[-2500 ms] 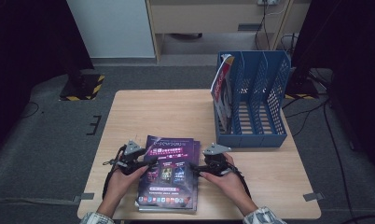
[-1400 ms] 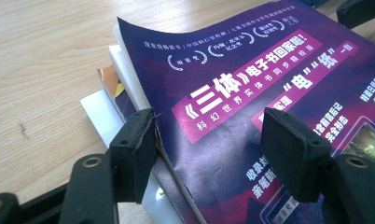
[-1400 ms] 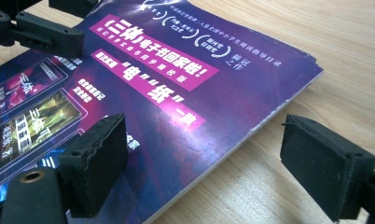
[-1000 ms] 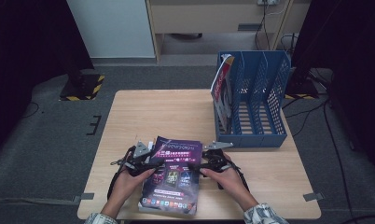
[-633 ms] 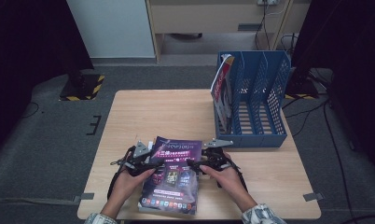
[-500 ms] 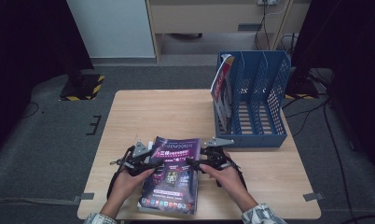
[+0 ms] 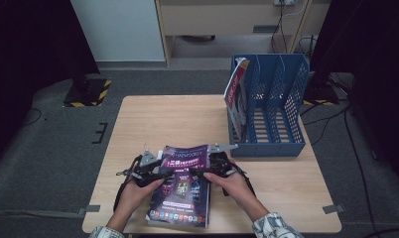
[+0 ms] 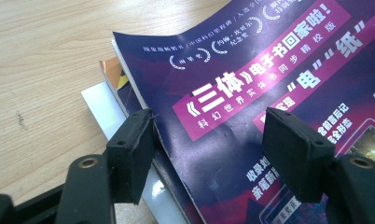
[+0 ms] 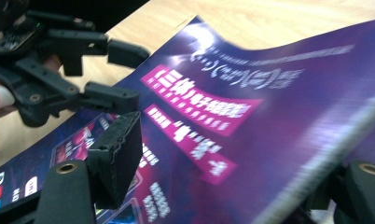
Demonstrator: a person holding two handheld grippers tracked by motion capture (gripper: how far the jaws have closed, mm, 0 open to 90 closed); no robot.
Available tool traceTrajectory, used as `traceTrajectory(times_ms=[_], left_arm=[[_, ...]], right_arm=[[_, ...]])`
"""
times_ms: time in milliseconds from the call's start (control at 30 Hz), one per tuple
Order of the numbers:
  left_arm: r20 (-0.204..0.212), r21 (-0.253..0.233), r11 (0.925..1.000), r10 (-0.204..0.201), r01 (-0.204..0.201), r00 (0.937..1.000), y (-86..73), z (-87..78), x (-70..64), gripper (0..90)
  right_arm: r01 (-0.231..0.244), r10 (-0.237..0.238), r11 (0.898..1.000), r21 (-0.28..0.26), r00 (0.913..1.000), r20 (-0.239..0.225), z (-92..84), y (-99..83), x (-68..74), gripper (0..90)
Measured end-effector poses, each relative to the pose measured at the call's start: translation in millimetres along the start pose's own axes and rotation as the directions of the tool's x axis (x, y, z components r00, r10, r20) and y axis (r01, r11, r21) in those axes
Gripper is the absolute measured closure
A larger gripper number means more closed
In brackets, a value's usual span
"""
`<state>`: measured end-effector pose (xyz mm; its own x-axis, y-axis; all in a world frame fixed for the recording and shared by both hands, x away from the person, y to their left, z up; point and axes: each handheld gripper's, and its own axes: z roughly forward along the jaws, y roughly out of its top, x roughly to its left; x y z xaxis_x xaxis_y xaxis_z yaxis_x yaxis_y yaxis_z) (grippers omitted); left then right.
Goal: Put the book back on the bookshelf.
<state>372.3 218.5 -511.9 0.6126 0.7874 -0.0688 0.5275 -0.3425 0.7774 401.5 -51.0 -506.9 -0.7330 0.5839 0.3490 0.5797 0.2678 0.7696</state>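
Your purple magazine [image 7: 181,191] tops a small stack at the bench's [image 7: 163,119] near edge, well apart from the blue file rack [image 7: 274,111]. Your left gripper [image 7: 149,171] straddles its left edge, jaws apart. Your right gripper [image 7: 213,166] has just been closing, the lifted right edge between its jaws; whether they pinch it I cannot tell.

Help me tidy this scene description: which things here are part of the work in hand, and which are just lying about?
In the job:
- purple magazine, top of its stack
- left claw, at its left edge
- right claw, at its right edge, jaws just closing

Lying about:
- blue file rack
- red-and-white magazine standing in it
- magazines underneath
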Motion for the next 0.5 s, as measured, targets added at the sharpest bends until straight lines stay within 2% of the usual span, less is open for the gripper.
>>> traceTrajectory(times_ms=[67, 267, 500], left_arm=[[0.0, 0.001, 1.0, 0.0, 0.0, 1.0, 0.0, 0.0, 0.1, 33.9], [-0.001, 0.001, 1.0, 0.001, -0.001, 1.0, 0.2, 0.1, 0.3, 33.7], [-0.001, 0.002, 1.0, 0.001, -0.001, 1.0, 0.3, 0.2, 0.1, 33.6]], right_arm=[[0.018, -0.018, 1.0, 0.009, 0.9998, 0.005, 2.2, -1.1, 2.2, 27.4], [0.011, -0.011, 1.0, 0.005, 0.9999, 0.003, 1.1, -0.8, 0.4, 31.6], [0.01, -0.01, 1.0, 0.003, 0.9999, 0.007, 2.5, -0.5, 1.2, 30.5]])
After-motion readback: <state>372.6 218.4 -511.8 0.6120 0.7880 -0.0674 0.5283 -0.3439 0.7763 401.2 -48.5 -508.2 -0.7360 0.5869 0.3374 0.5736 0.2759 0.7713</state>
